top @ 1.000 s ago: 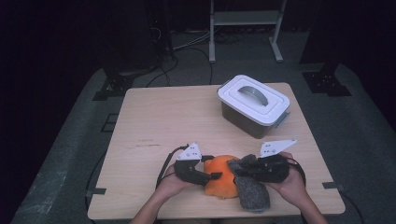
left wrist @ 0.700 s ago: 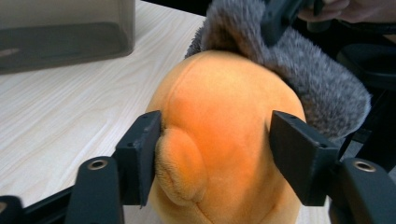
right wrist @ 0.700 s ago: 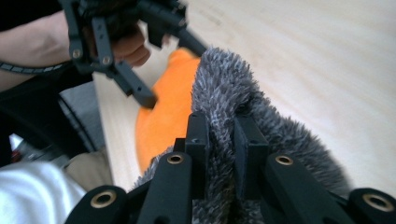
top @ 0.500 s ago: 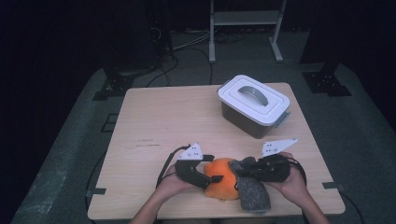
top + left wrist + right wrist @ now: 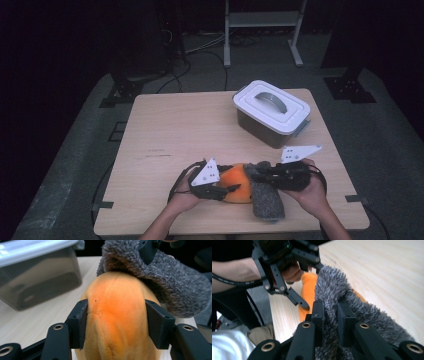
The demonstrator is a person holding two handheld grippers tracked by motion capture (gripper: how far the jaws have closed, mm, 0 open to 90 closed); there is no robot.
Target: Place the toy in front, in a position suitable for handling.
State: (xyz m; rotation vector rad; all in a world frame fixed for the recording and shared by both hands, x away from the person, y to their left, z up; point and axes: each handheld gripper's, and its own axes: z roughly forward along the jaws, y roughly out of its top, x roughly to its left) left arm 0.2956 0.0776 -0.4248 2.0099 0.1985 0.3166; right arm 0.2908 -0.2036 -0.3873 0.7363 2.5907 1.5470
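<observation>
From above, no writing on anything is legible. At the wooden table's (image 5: 180, 130) six o'clock edge lies a soft orange plush toy (image 5: 237, 183) with a shaggy grey fur part (image 5: 266, 197); a lidded white plastic box (image 5: 272, 111) stands at two o'clock. The left gripper's (image 5: 225, 189) jaws have just been closing.

In the left gripper view, both pads press the smooth orange plush toy (image 5: 116, 315).

In the right gripper view, the right gripper (image 5: 330, 315) is clamped tight on the grey fur (image 5: 332, 295).

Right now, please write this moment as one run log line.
left gripper: closing on orange plush | right gripper: shut on grey fuzzy cloth
</observation>
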